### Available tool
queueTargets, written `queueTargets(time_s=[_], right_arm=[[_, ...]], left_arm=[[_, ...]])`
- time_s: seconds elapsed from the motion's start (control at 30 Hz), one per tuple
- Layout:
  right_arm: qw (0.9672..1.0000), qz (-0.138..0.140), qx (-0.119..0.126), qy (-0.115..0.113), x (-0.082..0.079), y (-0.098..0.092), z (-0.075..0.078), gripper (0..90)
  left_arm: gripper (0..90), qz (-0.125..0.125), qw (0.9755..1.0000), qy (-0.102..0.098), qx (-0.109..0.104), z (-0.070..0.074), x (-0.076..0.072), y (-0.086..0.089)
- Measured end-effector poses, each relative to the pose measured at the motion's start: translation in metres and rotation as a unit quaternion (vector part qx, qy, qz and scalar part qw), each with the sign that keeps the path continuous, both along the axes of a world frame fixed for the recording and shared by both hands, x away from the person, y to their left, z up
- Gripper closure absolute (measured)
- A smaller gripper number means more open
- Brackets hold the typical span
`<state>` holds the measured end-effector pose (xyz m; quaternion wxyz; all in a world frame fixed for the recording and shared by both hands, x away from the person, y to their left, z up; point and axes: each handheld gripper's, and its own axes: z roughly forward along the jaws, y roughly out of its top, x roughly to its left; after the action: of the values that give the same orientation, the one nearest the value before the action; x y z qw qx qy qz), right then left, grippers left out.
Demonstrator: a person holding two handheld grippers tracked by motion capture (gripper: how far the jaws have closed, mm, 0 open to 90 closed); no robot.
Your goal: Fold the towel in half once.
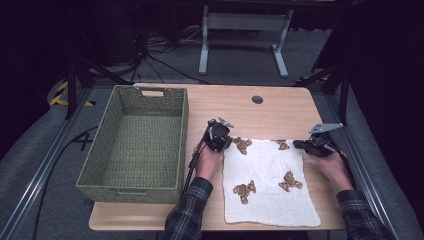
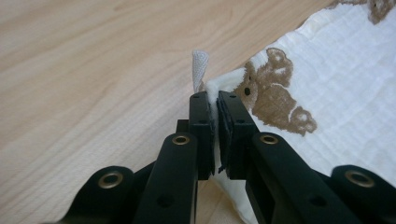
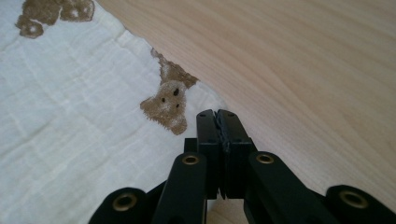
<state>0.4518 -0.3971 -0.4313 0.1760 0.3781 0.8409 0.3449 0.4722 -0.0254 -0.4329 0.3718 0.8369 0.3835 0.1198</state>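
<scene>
Both far corners of the cloth (image 1: 270, 180) are pinched, one between the left gripper (image 2: 215, 100) fingers and one between the right gripper (image 3: 217, 116) fingers; next, I judge, lift evenly to fold.

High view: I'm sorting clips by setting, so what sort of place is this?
Probably a lab or studio recording space: a wooden table under dark surroundings, metal rails beside it, cables across grey carpet.

Left gripper (image 1: 226, 141) fingers pinched together, right gripper (image 1: 298, 144) fingers likewise, both hands low, apart
</scene>
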Motion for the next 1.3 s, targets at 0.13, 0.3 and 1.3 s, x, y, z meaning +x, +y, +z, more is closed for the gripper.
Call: queueTargets(time_s=[0.13,0.3,1.3], right_arm=[[0.9999,0.0,0.001,-0.014,0.004,0.001,0.011,88.8],[0.9996,0.004,0.013,-0.023,-0.002,0.001,0.02,88.8],[0.9981,0.04,0.043,-0.017,-0.084,-0.002,0.021,88.6]], left_arm=[[84.7,0.013,0.9997,-0.016,-0.009,0.013,0.0,0.004],[84.7,0.006,0.9997,-0.01,-0.02,0.019,-0.008,0.008],[84.8,-0.035,0.9988,-0.029,-0.019,0.025,-0.099,0.023]])
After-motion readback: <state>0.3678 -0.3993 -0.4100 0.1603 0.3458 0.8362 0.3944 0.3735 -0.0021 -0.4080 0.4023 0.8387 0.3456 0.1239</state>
